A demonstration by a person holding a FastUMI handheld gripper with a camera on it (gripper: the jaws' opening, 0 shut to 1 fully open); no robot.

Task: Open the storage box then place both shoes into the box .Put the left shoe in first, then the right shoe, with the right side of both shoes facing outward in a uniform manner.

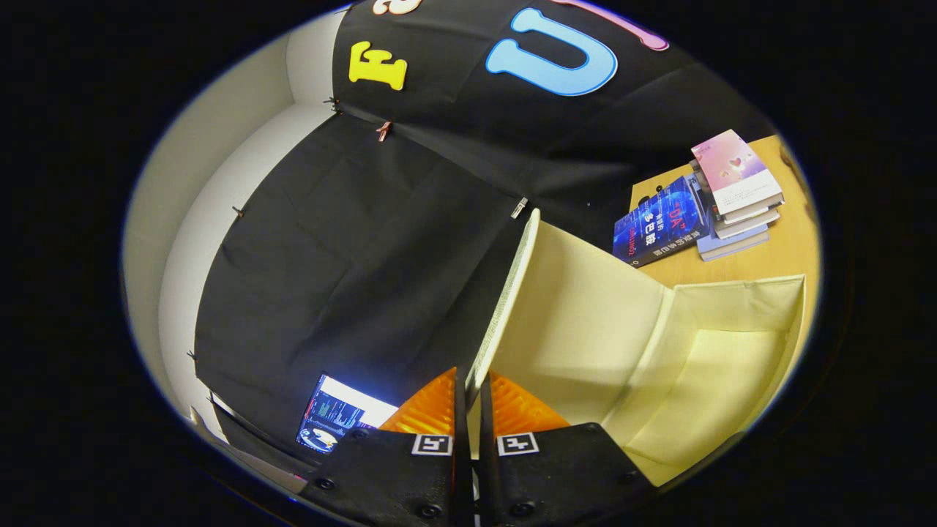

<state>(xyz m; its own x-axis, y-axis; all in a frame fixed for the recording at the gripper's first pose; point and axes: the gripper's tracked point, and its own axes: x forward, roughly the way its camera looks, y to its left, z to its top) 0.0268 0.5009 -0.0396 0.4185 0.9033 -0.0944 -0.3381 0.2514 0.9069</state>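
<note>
My gripper [472, 391] is shut on the edge of the storage box's lid [578, 307], a cream fabric flap raised up and seen tilted. Both fingers [432, 410] press the thin lid edge between them. Beyond the lid, the open box [732, 366] shows its pale cream inside walls and bottom, with nothing lying in it. The box stands on a light wooden table [794, 241].
A stack of books [736, 194] lies on the table beyond the box, with a dark blue book [659, 223] leaning beside it. A lit screen [337, 421] glows low down, left of the fingers. Black cloth hangs behind.
</note>
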